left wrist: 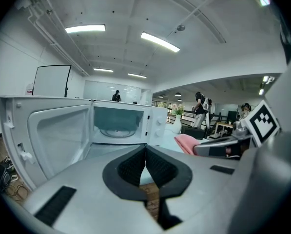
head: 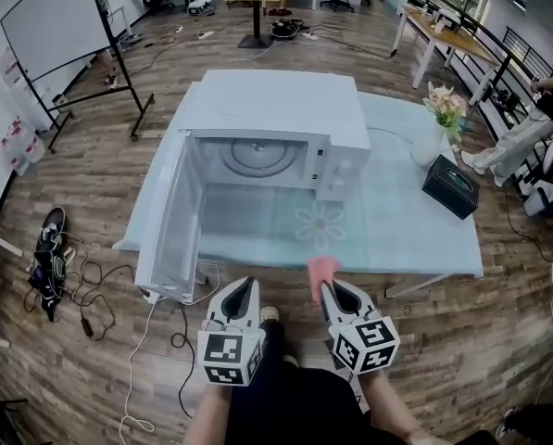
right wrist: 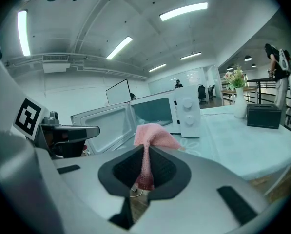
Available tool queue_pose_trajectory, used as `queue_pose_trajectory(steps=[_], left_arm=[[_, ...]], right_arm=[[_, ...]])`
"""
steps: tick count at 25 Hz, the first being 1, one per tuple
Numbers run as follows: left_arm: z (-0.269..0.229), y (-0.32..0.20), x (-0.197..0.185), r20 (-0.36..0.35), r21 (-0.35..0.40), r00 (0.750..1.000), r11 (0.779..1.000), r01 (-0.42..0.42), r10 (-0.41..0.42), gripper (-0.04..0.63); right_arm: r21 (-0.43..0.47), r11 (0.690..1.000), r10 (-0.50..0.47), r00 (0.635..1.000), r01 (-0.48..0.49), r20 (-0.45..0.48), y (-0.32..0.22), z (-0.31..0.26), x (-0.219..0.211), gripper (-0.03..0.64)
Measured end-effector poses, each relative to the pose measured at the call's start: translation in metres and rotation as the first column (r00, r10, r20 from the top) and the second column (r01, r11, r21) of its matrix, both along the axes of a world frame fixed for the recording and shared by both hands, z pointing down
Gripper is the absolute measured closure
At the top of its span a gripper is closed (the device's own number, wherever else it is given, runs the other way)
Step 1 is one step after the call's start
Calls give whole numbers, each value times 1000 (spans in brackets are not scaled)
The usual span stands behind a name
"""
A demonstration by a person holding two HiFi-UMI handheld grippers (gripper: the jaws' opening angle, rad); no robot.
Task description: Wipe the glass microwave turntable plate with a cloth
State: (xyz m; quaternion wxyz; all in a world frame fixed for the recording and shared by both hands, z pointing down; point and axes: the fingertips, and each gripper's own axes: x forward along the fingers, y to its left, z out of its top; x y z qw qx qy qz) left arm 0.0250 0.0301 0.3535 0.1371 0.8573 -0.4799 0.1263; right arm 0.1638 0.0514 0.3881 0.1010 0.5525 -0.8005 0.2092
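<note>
Microwave (head: 290,109) door swung open, glass turntable plate (head: 257,157) inside; right gripper (head: 326,290) clamped on pink cloth (head: 320,269); left gripper (head: 249,285) closed, empty.

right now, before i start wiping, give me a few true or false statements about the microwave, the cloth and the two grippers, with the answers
1. The microwave has its door swung open. True.
2. The left gripper holds the pink cloth. False: the right gripper is shut on the pink cloth, and the left gripper is shut on nothing.
3. The glass turntable plate lies inside the microwave. True.
4. The pink cloth is touching the glass turntable plate. False: it is outside the microwave, near the front edge of the table.
5. The black box stands to the left of the microwave. False: it stands to the right, near the vase.
</note>
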Motion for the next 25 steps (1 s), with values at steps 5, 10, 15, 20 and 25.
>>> queue_pose_trajectory(steps=[5, 10, 15, 20, 25], left_arm=[[0, -31, -2, -6, -5, 1000, 1000, 5, -5, 592], [5, -67, -4, -15, -25, 1000, 1000, 14, -14, 592], [9, -107, -2, -24, -38, 1000, 999, 8, -9, 592], [14, -143, -2, -29, -57, 1000, 998, -2, 0, 592], [19, -171, 0, -37, -67, 999, 998, -21, 19, 592]], right_arm=[[-15, 1000, -8, 1000, 9, 5, -33, 2, -6, 604], [-31, 999, -14, 1000, 14, 8, -70, 6, -10, 604], [-47, 999, -12, 1000, 12, -2, -109, 9, -12, 604], [-65, 998, 0, 1000, 0, -5, -144, 12, -14, 604], [-80, 997, 11, 1000, -12, -9, -169, 17, -18, 604]])
